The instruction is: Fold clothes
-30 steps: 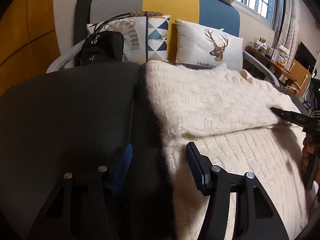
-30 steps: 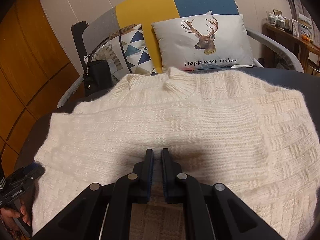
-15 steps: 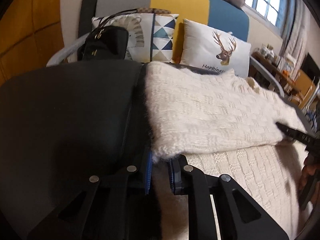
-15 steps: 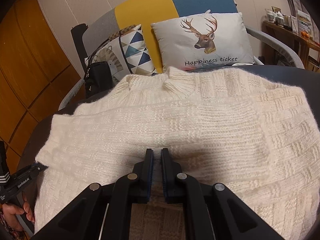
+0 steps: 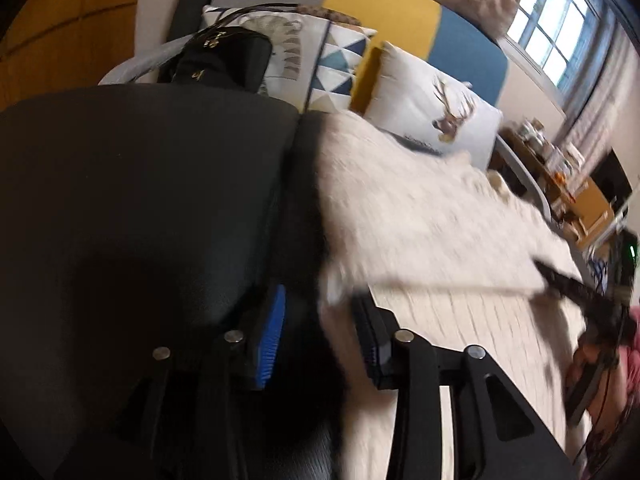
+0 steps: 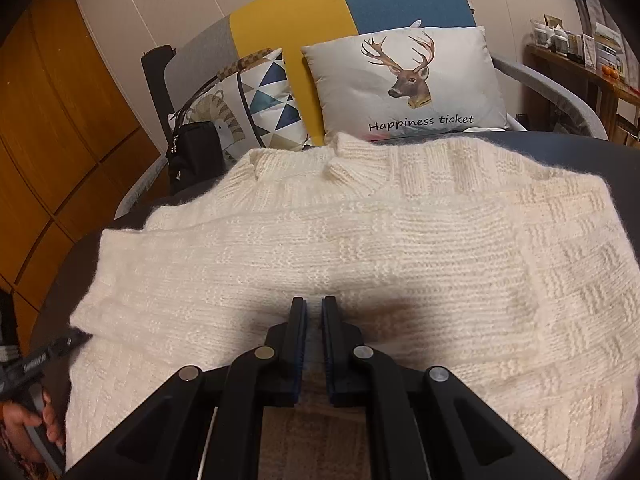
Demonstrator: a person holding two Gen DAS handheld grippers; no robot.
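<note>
1. Far left: black handbag (image 6: 196, 152) propped against the patterned pillow (image 6: 256, 104), well clear of the work.
2. Left gripper (image 5: 318, 340) at the left edge of the cream sweater (image 6: 360, 248); fingers (image 5: 370, 340) parted and just been opening after a pinch. Sweater edge between them, but the blur hides whether the pads touch, so best read as released. Picture smeared, so fine contact hard to tell.
3. Sweater spread flat on the dark desk (image 6: 580, 148), collar toward the deer pillow (image 6: 408, 80), a folded band of knit lying across the body from side to side.
4. Right gripper (image 6: 314, 336) at the near middle of the sweater, fingers clenched almost together at the near edge of the folded band; a thin bit of knit possibly between them, not certain.
5. Step in hand, by judgement: tidying the fold across the body, right side pinning or holding while the left lets go of its corner.
6. Next move likely calls for a fresh left grasp on the sweater's left edge, matched to the right, then both lifted together and carried toward the collar, kept level so the thick knit does not bunch or slide off the desk.
</note>
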